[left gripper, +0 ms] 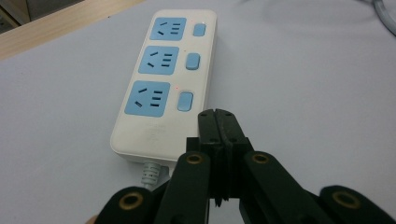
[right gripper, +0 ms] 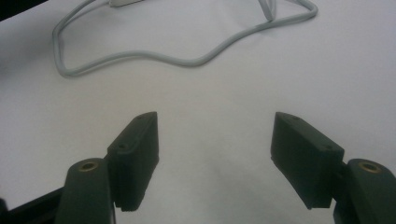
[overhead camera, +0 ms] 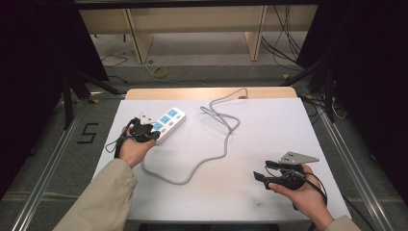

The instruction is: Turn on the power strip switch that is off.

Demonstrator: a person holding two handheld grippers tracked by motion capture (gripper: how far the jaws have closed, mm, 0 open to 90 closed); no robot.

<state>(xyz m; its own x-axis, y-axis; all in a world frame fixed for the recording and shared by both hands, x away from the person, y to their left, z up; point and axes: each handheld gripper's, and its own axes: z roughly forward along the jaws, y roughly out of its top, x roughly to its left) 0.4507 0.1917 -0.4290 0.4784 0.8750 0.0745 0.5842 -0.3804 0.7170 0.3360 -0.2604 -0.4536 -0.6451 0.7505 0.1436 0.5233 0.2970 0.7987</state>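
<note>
A white power strip [overhead camera: 169,123] with three blue sockets and three blue switches lies on the table's left half. Up close, the power strip [left gripper: 163,84] shows its cable end nearest me. My left gripper [overhead camera: 152,132] is shut with nothing between its jaws, and its tip [left gripper: 219,117] hovers just right of the strip's near corner, below the nearest switch [left gripper: 185,101]. The strip's grey cable [overhead camera: 226,144] loops across the middle of the table. My right gripper [overhead camera: 263,170] rests open at the front right; its jaws [right gripper: 215,128] stand wide apart over bare table, with the cable [right gripper: 187,60] farther off.
The white table top [overhead camera: 269,125] has a wooden strip [overhead camera: 192,93] along its far edge. Beyond it are a wooden frame [overhead camera: 139,43] and loose wires on the floor. A "5" mark [overhead camera: 87,133] is on the floor at left.
</note>
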